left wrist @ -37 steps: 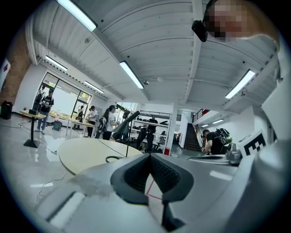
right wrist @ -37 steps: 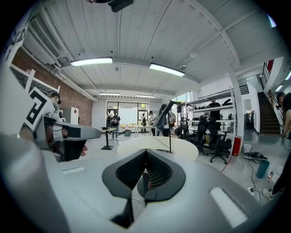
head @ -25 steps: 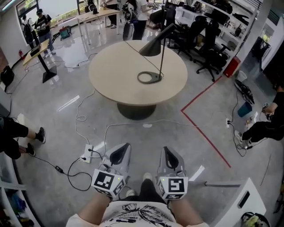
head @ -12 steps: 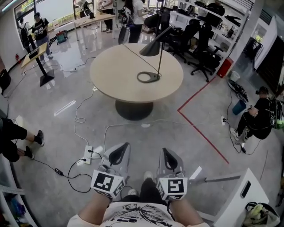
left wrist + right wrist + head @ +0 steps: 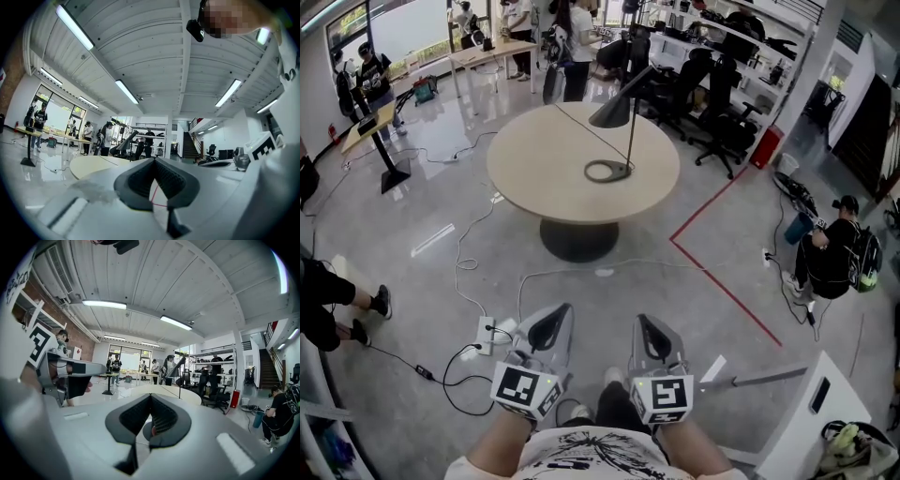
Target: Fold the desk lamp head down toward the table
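Left gripper (image 5: 553, 321) and right gripper (image 5: 649, 326) hang closed, far from the desk lamp (image 5: 613, 112).

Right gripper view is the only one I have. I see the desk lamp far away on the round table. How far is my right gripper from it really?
Observer: Far. In the head view the right gripper is held low before the person's body, with a stretch of floor between it and the round table.
Operator: Is something lying on that floor?
Observer: Yes, a white cable crosses it in front of the table's pedestal.
Operator: And the left gripper's jaws?
Observer: The left gripper has its jaws shut, with nothing between them.
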`<state>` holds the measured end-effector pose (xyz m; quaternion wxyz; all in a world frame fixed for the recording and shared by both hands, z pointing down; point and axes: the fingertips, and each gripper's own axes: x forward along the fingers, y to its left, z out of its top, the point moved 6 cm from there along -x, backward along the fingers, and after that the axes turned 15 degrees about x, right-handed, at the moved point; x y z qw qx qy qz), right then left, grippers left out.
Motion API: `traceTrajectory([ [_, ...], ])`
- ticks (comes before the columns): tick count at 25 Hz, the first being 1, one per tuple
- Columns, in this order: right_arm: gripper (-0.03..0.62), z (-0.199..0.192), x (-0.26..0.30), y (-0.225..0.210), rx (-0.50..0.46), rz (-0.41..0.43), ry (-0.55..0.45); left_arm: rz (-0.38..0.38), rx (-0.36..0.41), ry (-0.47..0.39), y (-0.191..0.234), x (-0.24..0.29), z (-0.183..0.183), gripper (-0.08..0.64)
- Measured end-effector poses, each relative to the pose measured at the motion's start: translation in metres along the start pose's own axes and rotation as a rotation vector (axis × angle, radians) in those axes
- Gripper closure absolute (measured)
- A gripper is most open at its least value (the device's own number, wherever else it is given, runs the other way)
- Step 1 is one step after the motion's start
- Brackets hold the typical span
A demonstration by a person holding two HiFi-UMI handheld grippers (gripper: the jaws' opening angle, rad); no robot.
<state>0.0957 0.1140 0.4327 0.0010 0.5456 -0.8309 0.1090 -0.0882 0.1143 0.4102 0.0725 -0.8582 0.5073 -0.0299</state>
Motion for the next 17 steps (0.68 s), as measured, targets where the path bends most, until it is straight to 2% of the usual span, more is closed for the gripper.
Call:
traceTrajectory([
  [11, 0.584, 0.0048, 0.0003, 0.0008, 0.016, 0.008, -0.005, -0.004, -0.025, -0.034, -0.0020, -0.0004, 0.0021, 0.555],
  [17, 0.583, 0.0075, 0.0047, 0.0069, 0.055, 0.032, -0.001, 0.006, -0.023, -0.017, 0.0014, -0.0045, 0.0022, 0.555],
])
